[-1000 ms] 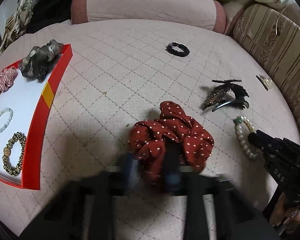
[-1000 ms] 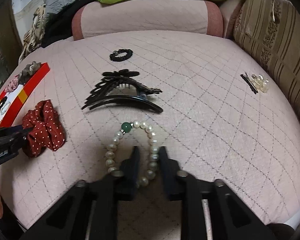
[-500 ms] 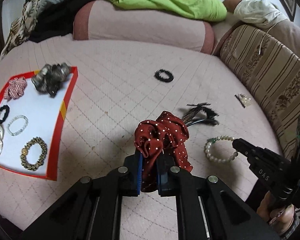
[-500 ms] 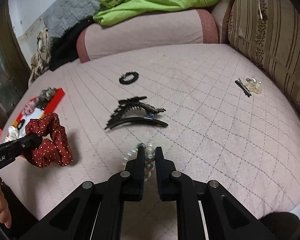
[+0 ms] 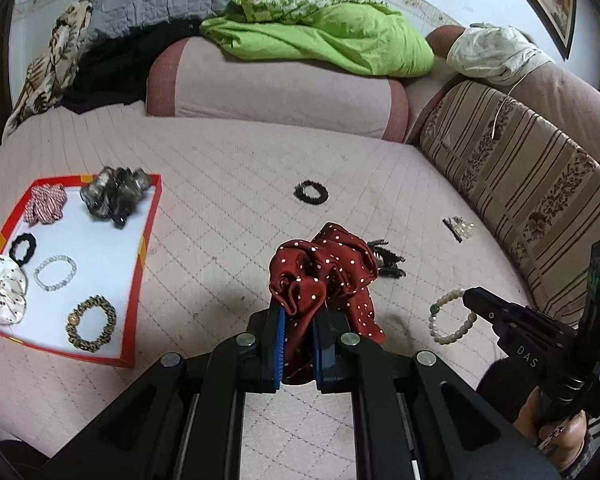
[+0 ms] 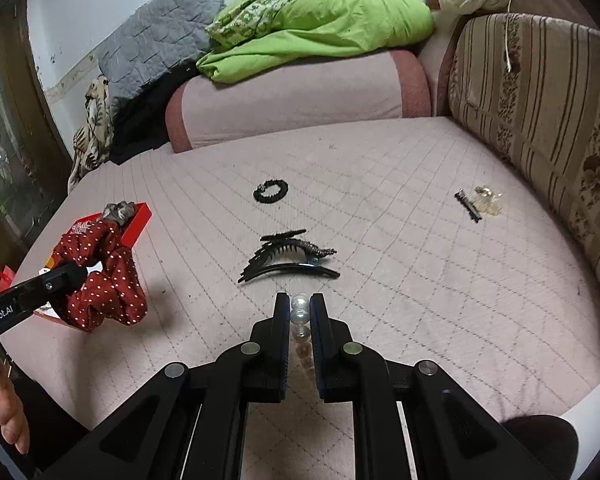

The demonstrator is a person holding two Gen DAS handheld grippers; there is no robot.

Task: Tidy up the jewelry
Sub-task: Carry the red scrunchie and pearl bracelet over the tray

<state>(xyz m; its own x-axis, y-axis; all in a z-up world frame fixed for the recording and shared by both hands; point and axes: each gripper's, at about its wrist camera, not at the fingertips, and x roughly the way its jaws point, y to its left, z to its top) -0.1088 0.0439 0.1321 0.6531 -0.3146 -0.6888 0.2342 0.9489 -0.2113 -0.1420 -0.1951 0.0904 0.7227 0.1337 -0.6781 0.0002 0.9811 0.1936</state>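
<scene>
My left gripper [image 5: 298,316] is shut on a red polka-dot scrunchie [image 5: 324,276] and holds it above the pink quilted bed; it also shows in the right wrist view [image 6: 100,276]. My right gripper [image 6: 300,308] is shut on a pearl bracelet [image 6: 300,320] with a green bead, lifted off the bed; it also shows in the left wrist view [image 5: 452,316]. A red-rimmed white tray [image 5: 140,256] at the left holds several scrunchies and bracelets.
On the bed lie a black hair tie [image 6: 271,191], black claw clips [image 6: 288,258], and a small clear clip with a black pin [image 6: 480,202]. A pink bolster [image 6: 300,104] and a striped cushion [image 6: 540,120] border the bed.
Both grippers closed and rose: the left lifted the red scrunchie off the bed, the right lifted the pearl bracelet. Both views now sit higher and farther back.
</scene>
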